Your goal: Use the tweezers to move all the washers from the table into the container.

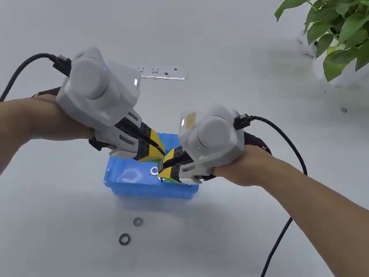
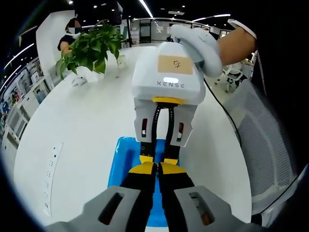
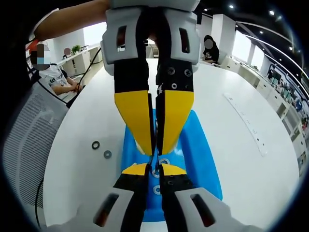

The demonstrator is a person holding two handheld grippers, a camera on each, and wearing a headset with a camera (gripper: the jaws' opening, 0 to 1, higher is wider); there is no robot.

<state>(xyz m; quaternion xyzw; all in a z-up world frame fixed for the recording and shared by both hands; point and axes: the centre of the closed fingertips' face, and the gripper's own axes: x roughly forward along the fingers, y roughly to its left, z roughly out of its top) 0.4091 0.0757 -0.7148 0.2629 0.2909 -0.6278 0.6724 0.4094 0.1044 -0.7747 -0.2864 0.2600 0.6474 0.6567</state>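
Left claw (image 3: 155,151), pinching what look like thin metal tweezers (image 3: 154,158), meets your closed right claw (image 3: 155,168) over the blue plastic container (image 3: 205,169); release there, then fetch two steel ring washers (image 1: 138,221) at its 6 o'clock.

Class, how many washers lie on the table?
2 for sure, before the container: left washer, right washer. A ring near the plant may be a third; more may be hidden.

White table (image 1: 230,46) with potted plant (image 1: 337,34), power strip (image 1: 158,72), bright office.
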